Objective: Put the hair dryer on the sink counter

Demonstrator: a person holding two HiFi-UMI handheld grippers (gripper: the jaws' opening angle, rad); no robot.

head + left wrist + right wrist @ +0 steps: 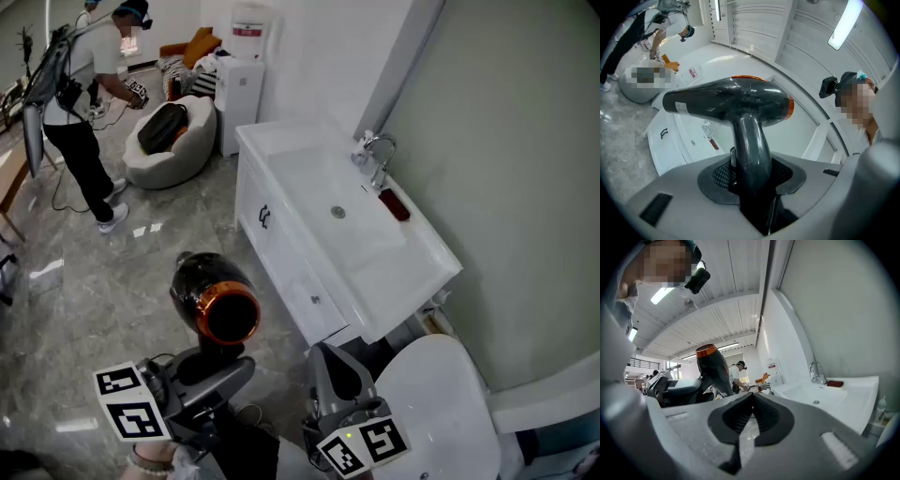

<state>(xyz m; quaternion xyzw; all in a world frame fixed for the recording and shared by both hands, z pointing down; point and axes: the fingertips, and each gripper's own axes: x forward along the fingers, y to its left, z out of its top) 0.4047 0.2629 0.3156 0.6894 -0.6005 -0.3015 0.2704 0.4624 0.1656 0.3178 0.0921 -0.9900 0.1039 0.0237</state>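
Hanging in the air over the grey floor [112,281], the black hair dryer [217,302] is sitting just beside the white sink counter [403,272], off its top. The left gripper [752,180] is clamping the handle, the barrel riding above its jaws. The right gripper [751,404] is keeping its jaws pressed together on nothing, near the counter's front corner. The basin [319,187] is showing its drain [338,213]; a small red object [395,204] is lying by the faucet [378,155].

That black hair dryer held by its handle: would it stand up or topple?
Likely rigid: the hair dryer holds its shape, clamped only at the handle by the left gripper. Its bulky barrel over a slim handle looks top-heavy, so upright it would probably tip. The glossy shell may slide on the sink counter.
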